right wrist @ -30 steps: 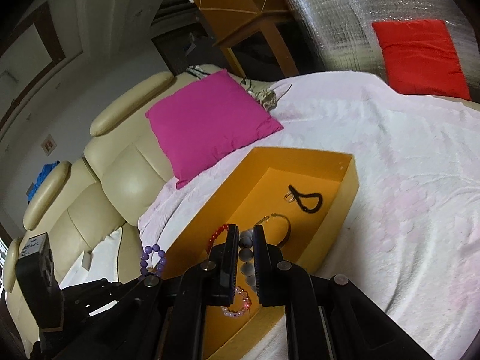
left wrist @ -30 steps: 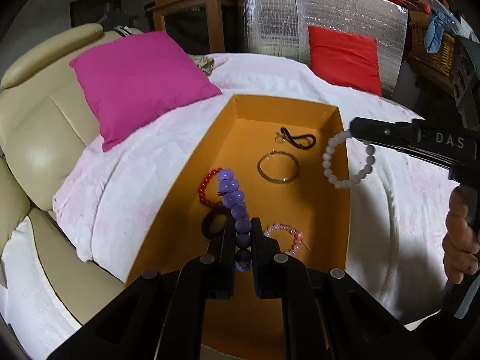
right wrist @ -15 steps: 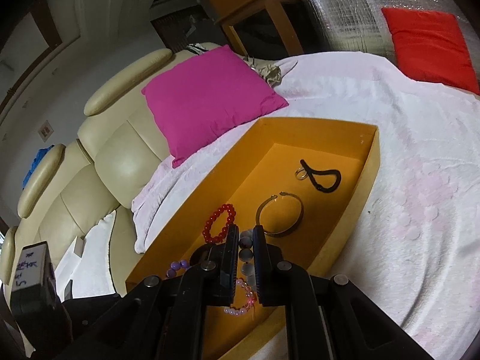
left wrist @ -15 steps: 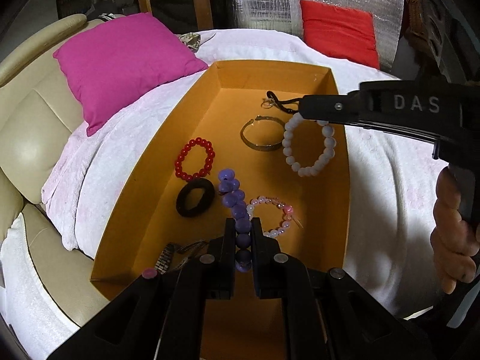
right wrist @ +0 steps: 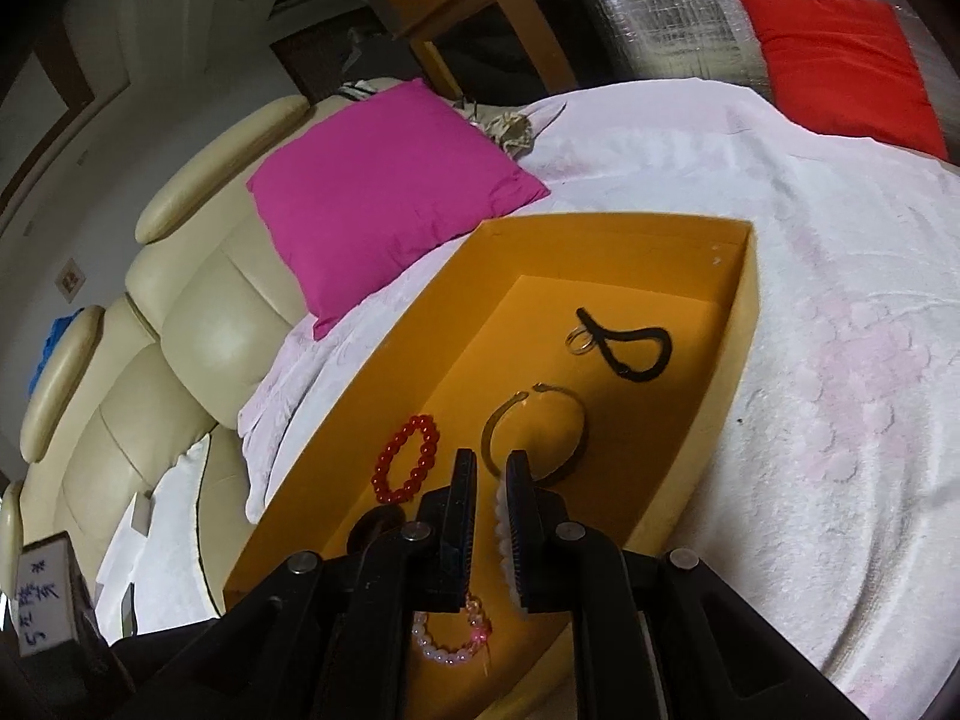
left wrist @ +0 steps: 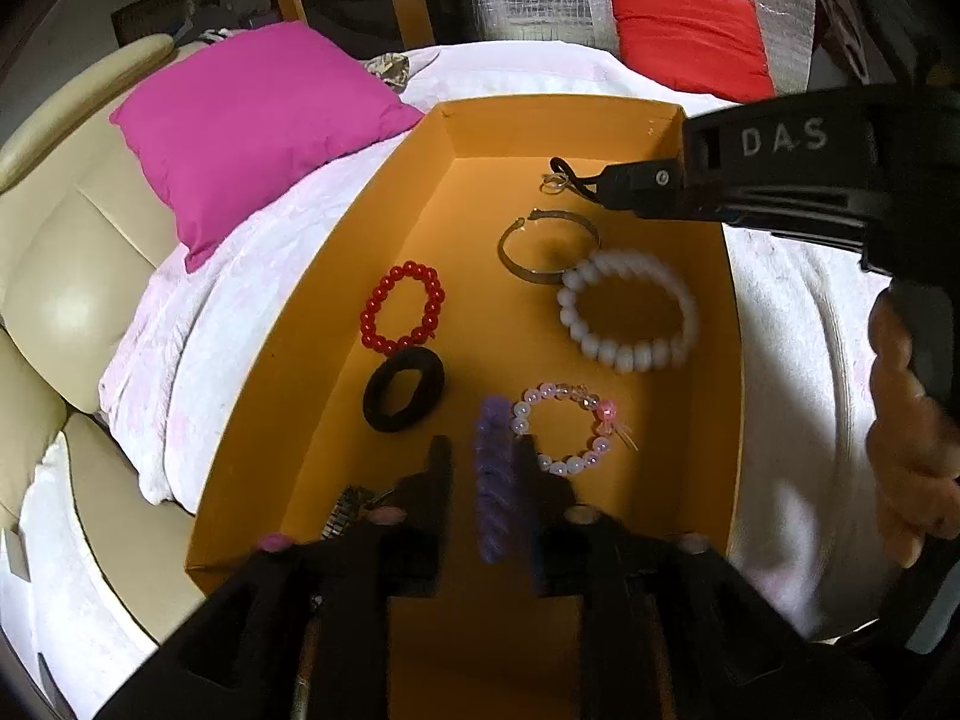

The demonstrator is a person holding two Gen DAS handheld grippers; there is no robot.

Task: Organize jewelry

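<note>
An orange box lies on a white cover. In it are a red bead bracelet, a black hair tie, a gold bangle, a black cord with a ring and a pink-white bead bracelet. My left gripper is open; the purple bead bracelet is blurred between its fingers, dropping. My right gripper is open above the box; the white bead bracelet is blurred below it, loose, and shows beside the right finger.
A magenta cushion lies left of the box on a cream sofa. A red cushion leans against silver foil at the back. A small metal piece lies in the box's near left corner.
Both grippers moved down over the box and opened. The purple bracelet left the left gripper's hold and the white bracelet left the right gripper's; both are falling into the box.
</note>
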